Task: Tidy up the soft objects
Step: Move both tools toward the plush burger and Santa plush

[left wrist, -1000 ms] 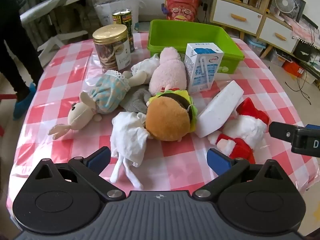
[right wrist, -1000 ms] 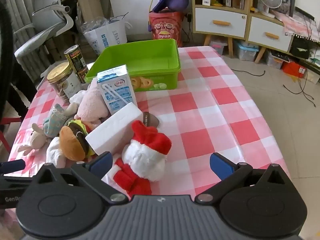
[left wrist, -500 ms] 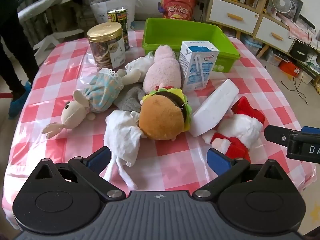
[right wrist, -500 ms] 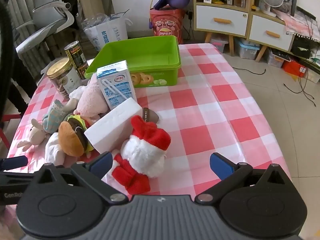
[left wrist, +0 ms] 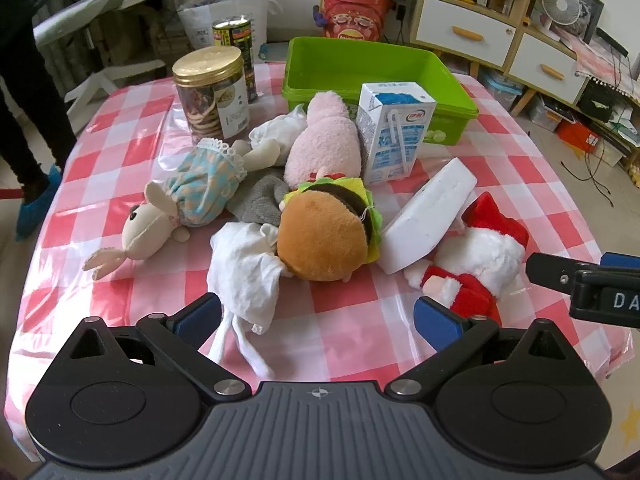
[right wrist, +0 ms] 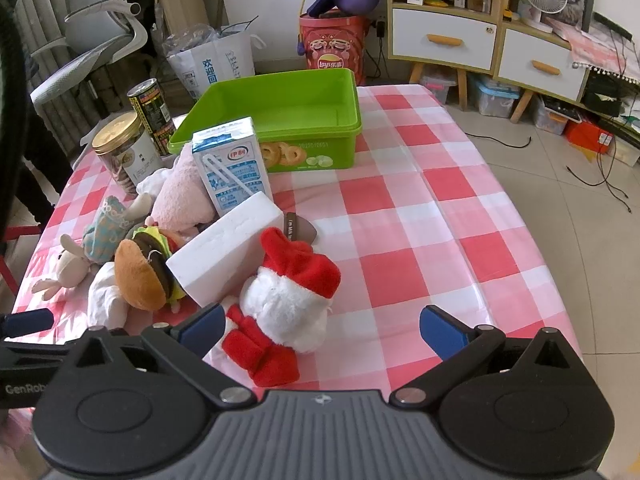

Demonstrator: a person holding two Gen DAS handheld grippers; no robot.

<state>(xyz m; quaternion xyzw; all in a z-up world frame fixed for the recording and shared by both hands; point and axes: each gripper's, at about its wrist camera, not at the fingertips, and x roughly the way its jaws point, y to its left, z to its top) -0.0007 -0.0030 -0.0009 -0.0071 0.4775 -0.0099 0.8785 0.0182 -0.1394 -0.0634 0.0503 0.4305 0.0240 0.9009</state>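
Under plush burger (left wrist: 324,236): grey cloth (left wrist: 258,200) (mostly hidden).

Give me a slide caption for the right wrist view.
Open right claw hovers beside a Santa plush, with an empty green bin behind the toy pile.

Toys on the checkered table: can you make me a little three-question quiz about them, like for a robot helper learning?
1. True or false: the green bin already holds a toy.
2. What leans against the Santa plush: A) the white foam block, B) a book?
3. Fill in: both the left gripper and right gripper are ____.

Key: 1 false; 2 A; 3 open.
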